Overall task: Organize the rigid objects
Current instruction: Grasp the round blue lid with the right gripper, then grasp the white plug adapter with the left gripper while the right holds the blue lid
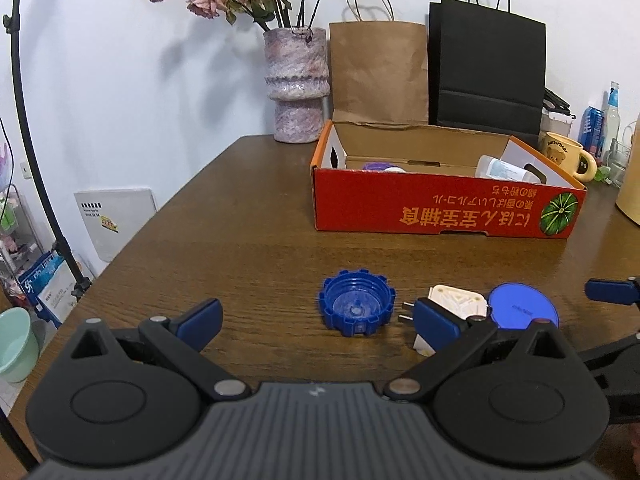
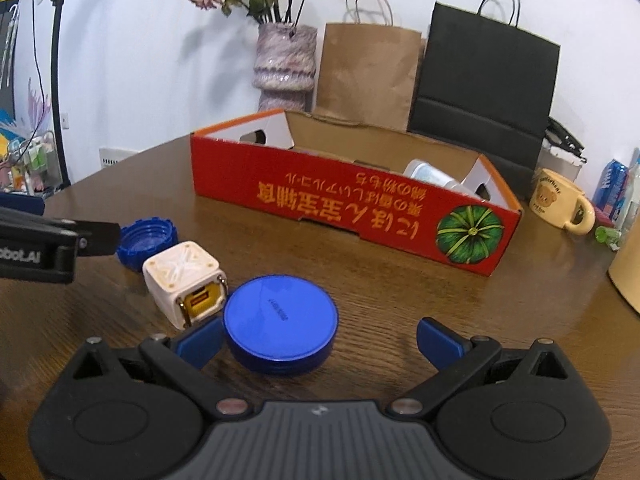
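Sitting in a row near the table's (image 1: 248, 240) front edge: blue ribbed cap (image 1: 357, 307) open side up, white charger plug (image 1: 456, 304) just beside it, blue round tin (image 2: 280, 324) touching the plug's other side. Hovering low with jaws spread wide, left gripper (image 1: 318, 322) framing the cap, its right finger overlapping the plug. Hanging spread too, right gripper (image 2: 320, 340), with the tin between its fingers, left pad (image 2: 200, 340) close against it. Waiting farther back, toward the far edge, red cardboard box (image 2: 352, 200), already holding a pale bottle (image 2: 432, 176). Standing behind it, vase (image 1: 296, 84) and paper bags (image 1: 378, 72).
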### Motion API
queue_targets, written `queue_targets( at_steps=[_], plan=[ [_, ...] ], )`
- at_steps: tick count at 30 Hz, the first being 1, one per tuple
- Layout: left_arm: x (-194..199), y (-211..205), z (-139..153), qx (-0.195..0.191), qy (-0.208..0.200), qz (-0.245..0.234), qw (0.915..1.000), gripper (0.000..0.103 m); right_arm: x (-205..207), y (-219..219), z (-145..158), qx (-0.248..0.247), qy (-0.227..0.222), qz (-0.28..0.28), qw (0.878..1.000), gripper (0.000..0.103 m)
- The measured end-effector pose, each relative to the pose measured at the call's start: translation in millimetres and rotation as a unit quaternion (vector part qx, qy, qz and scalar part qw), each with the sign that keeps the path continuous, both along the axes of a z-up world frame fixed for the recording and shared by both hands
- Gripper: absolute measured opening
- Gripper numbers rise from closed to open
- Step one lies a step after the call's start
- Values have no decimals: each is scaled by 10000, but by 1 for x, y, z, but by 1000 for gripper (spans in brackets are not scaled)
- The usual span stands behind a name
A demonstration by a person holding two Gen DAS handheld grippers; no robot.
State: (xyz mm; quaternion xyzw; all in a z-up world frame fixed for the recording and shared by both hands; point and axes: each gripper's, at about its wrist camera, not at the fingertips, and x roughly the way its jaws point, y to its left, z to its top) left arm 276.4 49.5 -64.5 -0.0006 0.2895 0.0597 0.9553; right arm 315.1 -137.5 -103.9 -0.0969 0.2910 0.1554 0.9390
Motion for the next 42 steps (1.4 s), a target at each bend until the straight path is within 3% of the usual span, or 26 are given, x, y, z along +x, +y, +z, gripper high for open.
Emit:
queue_targets(
  at_steps=[5, 8, 9, 16, 30, 42],
  plan=[
    [3, 1, -3, -29, 46, -31, 10000, 103, 9, 4, -3, 15, 51, 83, 10000, 98],
    [3, 0, -3, -49, 45, -68, 10000, 103, 12, 5, -5, 112, 154, 216, 9996, 80],
    [3, 0, -3, -47, 39, -77, 10000, 103, 11, 4, -4, 224, 156, 277, 9992, 65],
    [2, -8, -2, -43, 0, -179, 9998, 103, 7, -2, -1, 419, 53, 257, 9988, 65],
    [5, -47, -3, 14, -11, -622, 9981, 103, -6, -32, 5, 333, -321, 67, 9989, 65],
    [9, -71, -11, 17, 189, -924, 9955, 71, -7, -60, 5, 336, -398, -31, 9986, 65]
  ],
)
